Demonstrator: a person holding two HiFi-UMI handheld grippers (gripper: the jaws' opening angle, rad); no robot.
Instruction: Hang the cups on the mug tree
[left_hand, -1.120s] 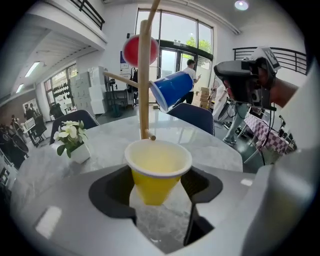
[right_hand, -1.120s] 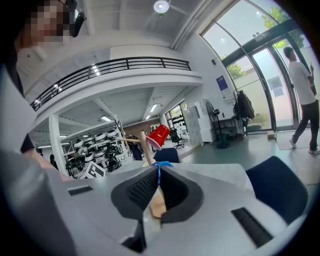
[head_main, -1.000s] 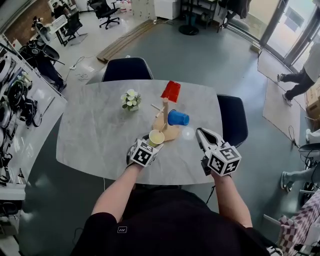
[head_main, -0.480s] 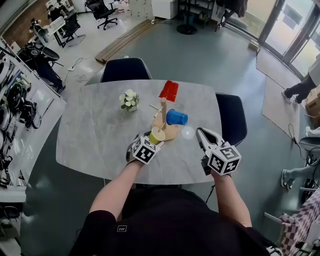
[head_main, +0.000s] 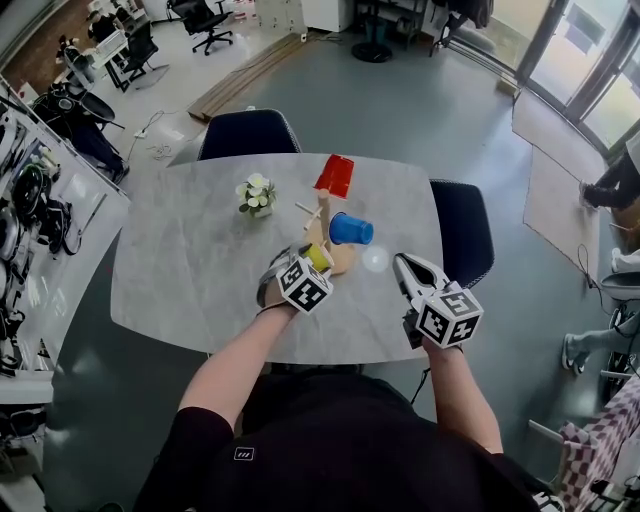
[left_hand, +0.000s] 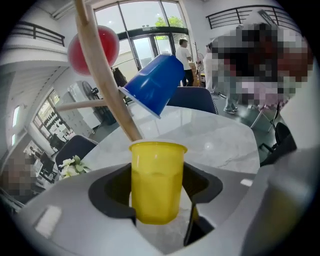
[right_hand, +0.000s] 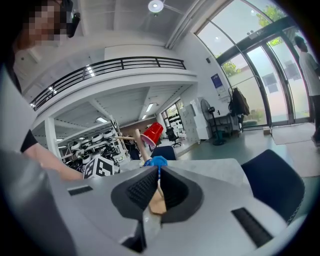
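Currently, my left tongs (left_hand: 157, 200) are pinching the yellow cup (left_hand: 156, 185) by its sides, holding it just beside the mug tree (left_hand: 105, 85) trunk. The blue cup (left_hand: 152, 90) and red cup (left_hand: 76, 52) are hanging on its pegs. My right tongs (right_hand: 156, 187) are hovering pressed together, empty, over the tabletop (head_main: 190, 260).
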